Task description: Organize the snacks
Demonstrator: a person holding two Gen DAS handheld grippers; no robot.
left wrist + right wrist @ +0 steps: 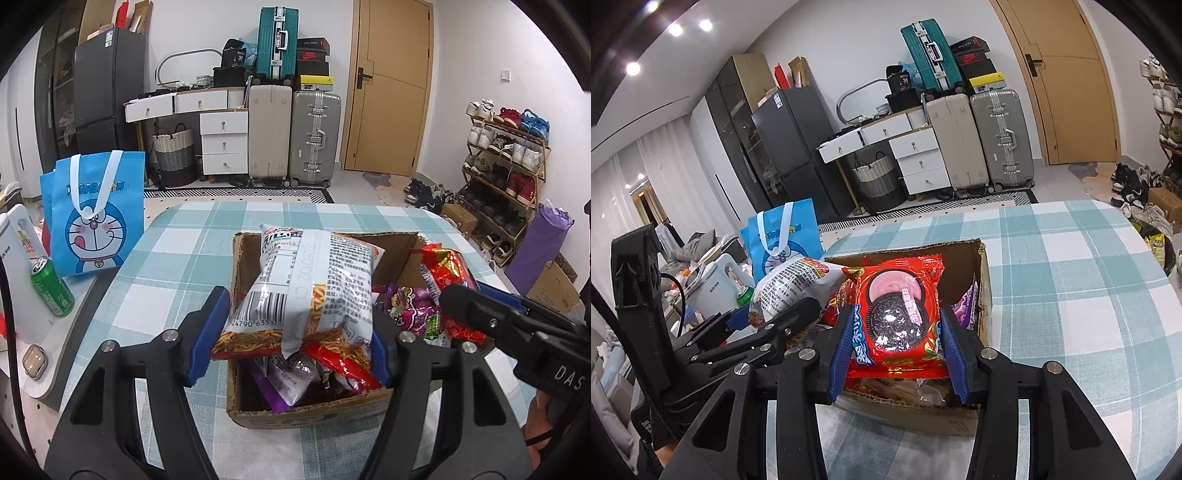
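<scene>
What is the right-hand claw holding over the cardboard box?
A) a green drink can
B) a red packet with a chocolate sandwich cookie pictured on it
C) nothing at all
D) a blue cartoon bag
B: in the right wrist view, the right claw has its blue fingers pressed against both sides of the red cookie packet, above the cardboard box.
</scene>
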